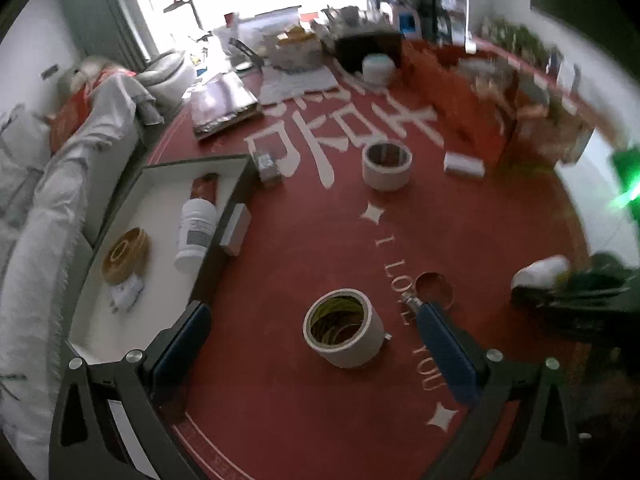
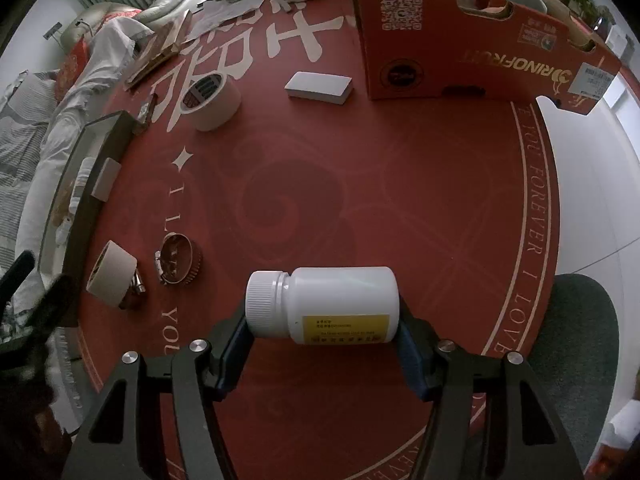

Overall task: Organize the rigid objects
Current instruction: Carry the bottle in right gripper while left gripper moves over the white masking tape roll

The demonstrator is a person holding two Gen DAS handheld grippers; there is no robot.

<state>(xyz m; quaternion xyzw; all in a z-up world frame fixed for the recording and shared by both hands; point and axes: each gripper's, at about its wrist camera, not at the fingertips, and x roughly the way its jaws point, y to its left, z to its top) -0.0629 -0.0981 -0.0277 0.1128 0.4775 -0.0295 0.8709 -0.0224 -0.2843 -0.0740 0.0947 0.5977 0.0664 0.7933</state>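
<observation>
- White bottle is clamped sideways in the right hand-held gripper, one pad on the cap end, the other on the base. It hangs above the red worktop, clear of it as far as I can tell.
- End-to-end grip probably picked because the round body would roll between flat pads; label faces the camera.
- Left hand-held gripper is released, jaws spread wide, nothing between the pads. Near tape roll stands on end just ahead, inside the span of the fingers but untouched.
- Judgement: left is lined up on that roll as its next pick; upright roll gives two flat outer walls to pinch.
- Small metal ring-like part sits just beside the right-side finger tip; could get clipped on a close.
- Tray with white floor sits at the left edge of the worktop. Already holds another white bottle lying down, a wooden disc, a reddish packet and a small white item, blurred.
- So the tray reads as the collection bin; task partly done.
- Second tape roll and a white flat box lie further out, well apart from the tray, still to sort.
- Orange carton and clutter at the far side look like background, not task items.
- Risk: held bottle has to cross over the near roll and left hand-held gripper to reach the tray.
</observation>
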